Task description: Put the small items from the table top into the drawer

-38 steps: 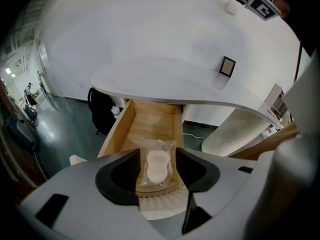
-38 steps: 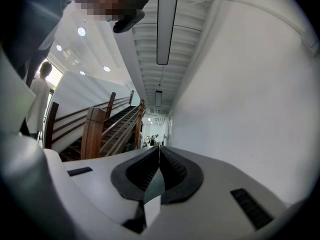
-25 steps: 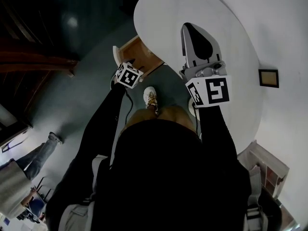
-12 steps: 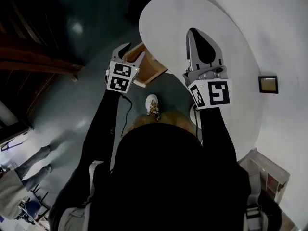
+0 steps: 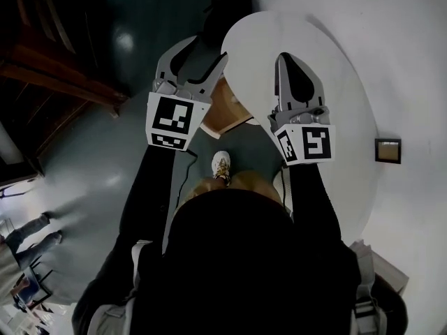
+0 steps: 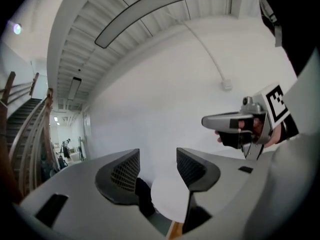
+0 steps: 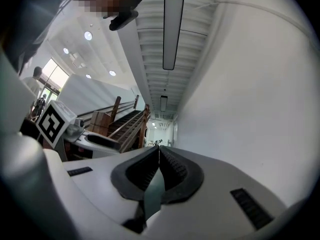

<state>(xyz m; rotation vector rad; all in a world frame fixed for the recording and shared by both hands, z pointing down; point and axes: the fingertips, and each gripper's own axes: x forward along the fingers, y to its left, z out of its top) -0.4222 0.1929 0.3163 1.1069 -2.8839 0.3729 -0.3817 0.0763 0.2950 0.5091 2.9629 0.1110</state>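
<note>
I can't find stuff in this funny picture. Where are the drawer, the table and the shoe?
drawer (image 5: 226,107), head view, on its wooden panel.
table (image 5: 258,44), head view, on the bare white top.
shoe (image 5: 221,165), head view, on its laced upper.

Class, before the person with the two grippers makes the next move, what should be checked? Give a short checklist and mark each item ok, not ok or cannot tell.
1. Left gripper jaws apart and empty: ok.
2. Right gripper ready to grasp: not ok, its jaws are together with nothing between them.
3. Drawer pulled out below the table edge: ok.
4. Room inside the drawer: cannot tell, its inside is mostly hidden.
5. Small items located on the table: cannot tell, none shows on the visible top.
</note>
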